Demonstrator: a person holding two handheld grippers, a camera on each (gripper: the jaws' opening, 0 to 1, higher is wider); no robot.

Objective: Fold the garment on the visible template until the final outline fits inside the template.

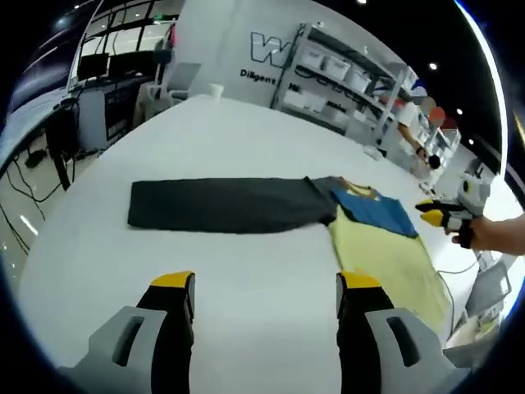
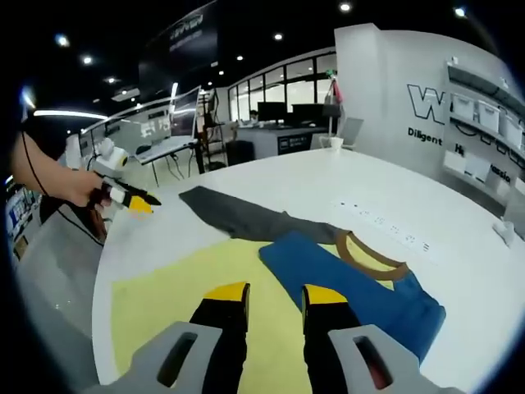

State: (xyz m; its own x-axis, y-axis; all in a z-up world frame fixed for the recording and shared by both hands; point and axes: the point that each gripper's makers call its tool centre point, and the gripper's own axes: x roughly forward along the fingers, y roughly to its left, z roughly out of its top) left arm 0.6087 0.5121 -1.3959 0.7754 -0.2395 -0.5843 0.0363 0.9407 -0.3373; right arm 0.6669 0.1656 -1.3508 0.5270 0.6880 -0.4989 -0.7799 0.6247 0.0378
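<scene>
White worktop (image 1: 246, 148), showroom shelving (image 1: 344, 74) behind: one garment (image 1: 238, 203), dark grey with a blue section and brown collar, lying partly on one pale yellow template (image 1: 385, 263). Two tools: left tool (image 1: 264, 294) spread, hovering above bare worktop; right tool (image 2: 274, 299) narrowly parted, empty, over the template beside the blue section (image 2: 344, 283). Right gripper view adds desks with monitors (image 2: 271, 111)

White wall (image 2: 385, 90); storage shelves (image 1: 344, 82); ceiling spotlights (image 2: 279, 36); desks (image 2: 168, 148).
</scene>
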